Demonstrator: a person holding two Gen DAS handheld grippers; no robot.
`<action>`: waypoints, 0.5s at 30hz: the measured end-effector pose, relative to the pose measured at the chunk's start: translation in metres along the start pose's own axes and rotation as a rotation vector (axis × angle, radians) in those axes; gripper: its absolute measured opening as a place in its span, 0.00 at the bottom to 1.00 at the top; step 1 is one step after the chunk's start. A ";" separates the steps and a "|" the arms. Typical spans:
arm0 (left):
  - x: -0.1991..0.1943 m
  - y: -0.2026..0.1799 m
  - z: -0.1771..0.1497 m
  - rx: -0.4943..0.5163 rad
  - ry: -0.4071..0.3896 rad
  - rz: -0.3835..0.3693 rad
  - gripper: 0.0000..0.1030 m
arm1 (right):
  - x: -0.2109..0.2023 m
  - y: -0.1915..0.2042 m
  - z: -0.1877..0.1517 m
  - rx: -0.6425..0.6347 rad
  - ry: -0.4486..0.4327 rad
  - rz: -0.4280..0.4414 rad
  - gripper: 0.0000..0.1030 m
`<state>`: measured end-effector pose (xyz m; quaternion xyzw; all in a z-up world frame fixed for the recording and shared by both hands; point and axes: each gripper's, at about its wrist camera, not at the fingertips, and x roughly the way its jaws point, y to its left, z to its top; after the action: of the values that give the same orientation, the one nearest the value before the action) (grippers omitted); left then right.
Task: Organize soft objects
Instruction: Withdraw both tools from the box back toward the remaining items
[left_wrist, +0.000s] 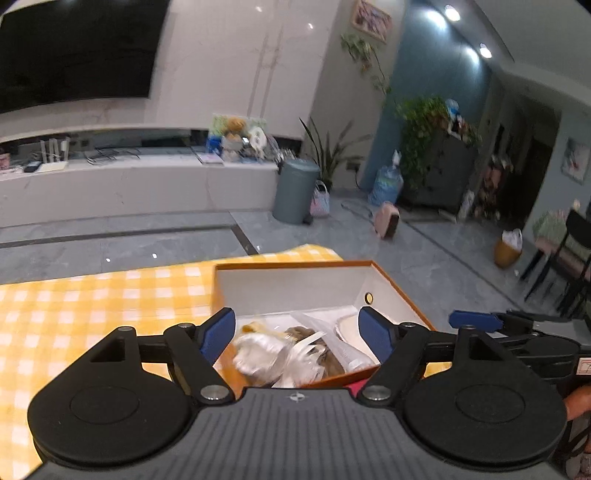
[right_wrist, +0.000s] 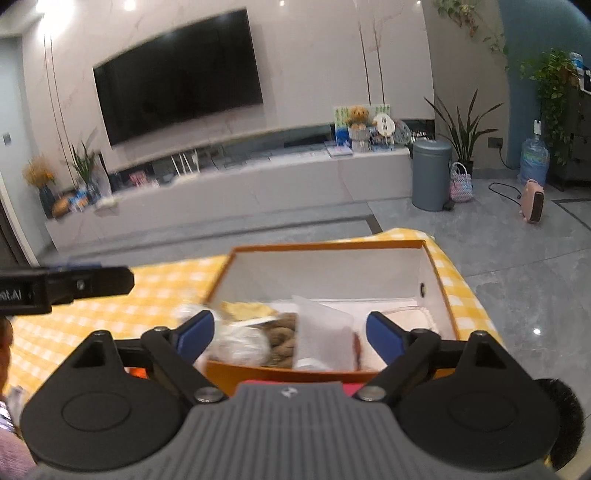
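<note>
An orange box with a white inside stands on a yellow checked cloth. In it lie a white soft thing in clear plastic, a brown knitted piece and a pale flat item at the right. My left gripper hangs open over the near end of the box with nothing between its blue pads. My right gripper is also open and empty above the same box. Below it I see the white bundle, the brown knit and a frosted bag.
One finger of the other gripper shows at each view's edge: the right's finger and the left's finger. Beyond the table are grey floor, a grey bin, a pink heater, a TV wall and a dark chair.
</note>
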<state>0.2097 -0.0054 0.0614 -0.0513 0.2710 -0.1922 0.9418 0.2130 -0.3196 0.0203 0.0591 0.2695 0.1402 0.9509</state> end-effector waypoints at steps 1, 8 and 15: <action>-0.010 0.003 -0.004 -0.002 -0.018 0.009 0.87 | -0.008 0.005 -0.004 0.009 -0.015 0.014 0.88; -0.056 0.032 -0.051 -0.108 -0.025 0.028 0.87 | -0.043 0.044 -0.052 0.016 -0.072 0.070 0.88; -0.071 0.050 -0.106 -0.106 0.007 0.173 0.87 | -0.052 0.095 -0.102 -0.055 -0.130 0.096 0.87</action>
<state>0.1155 0.0695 -0.0036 -0.0767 0.2873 -0.0956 0.9500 0.0942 -0.2408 -0.0223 0.0545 0.2001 0.1888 0.9599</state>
